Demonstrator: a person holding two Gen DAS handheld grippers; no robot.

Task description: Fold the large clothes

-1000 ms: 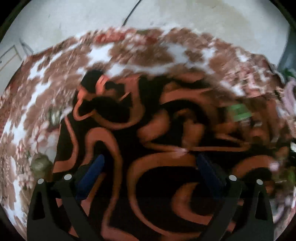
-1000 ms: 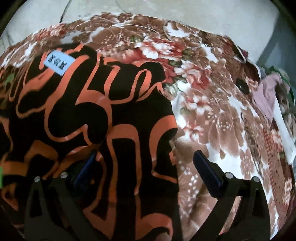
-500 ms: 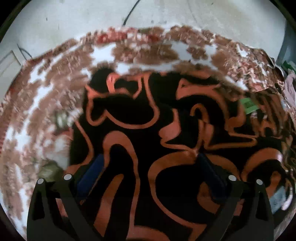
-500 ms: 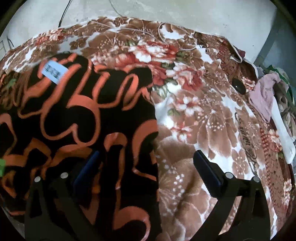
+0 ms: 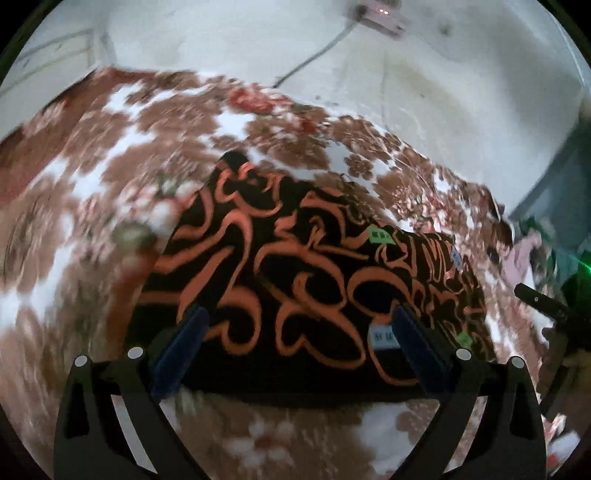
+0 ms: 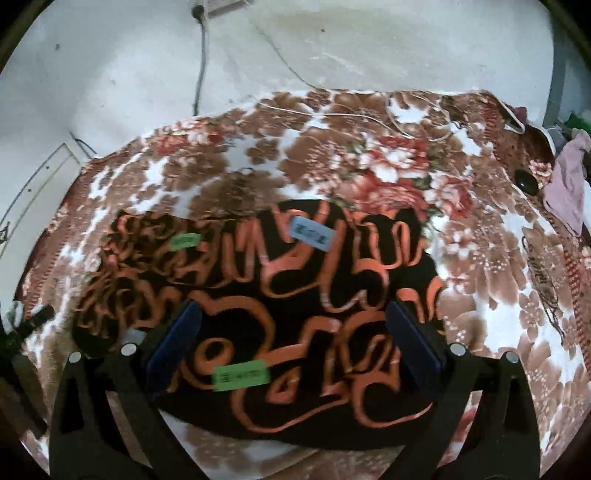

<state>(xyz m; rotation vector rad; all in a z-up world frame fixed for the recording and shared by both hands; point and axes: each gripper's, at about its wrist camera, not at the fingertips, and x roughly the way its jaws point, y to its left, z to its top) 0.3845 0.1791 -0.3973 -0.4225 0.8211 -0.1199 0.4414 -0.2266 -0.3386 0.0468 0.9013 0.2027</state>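
While both cameras look down and forward, each view is listed in turn.

Left wrist view, surface: a plush floral blanket (image 5: 122, 155) in brown, white and red, blurred here, spread on a pale, scuffed floor (image 5: 424, 92).
Left wrist view, room: a dark cable (image 5: 314, 55) runs over the floor to a whitish power strip (image 5: 380, 13) at the top edge.
Left wrist view, garment: a black garment with orange swirls (image 5: 295, 280) lies flat on the blanket, its near edge straight, small green and white labels on its right part.
Left wrist view, gripper: the left gripper (image 5: 299, 347) is spread wide, its blue-padded fingers (image 5: 179, 349) over the garment's near edge, gripping nothing.
Left wrist view, surroundings: a heap of pink and green clothes (image 5: 524, 254) sits at the right, beside a dark tool arm.

Right wrist view, surface: the same floral blanket (image 6: 480, 258), sharper, with a thin white cord (image 6: 406, 122) looped on its far part.
Right wrist view, garment: the swirl-patterned garment (image 6: 295, 306) lies in a compact folded shape, carrying a blue tag (image 6: 312, 236) and a green tag (image 6: 240, 376).
Right wrist view, gripper: the right gripper (image 6: 291, 349) is spread wide above the garment's near edge, gripping nothing.
Right wrist view, surroundings: a small glossy black object (image 6: 526, 181) rests near a pink cloth (image 6: 565, 184) at the blanket's right edge.
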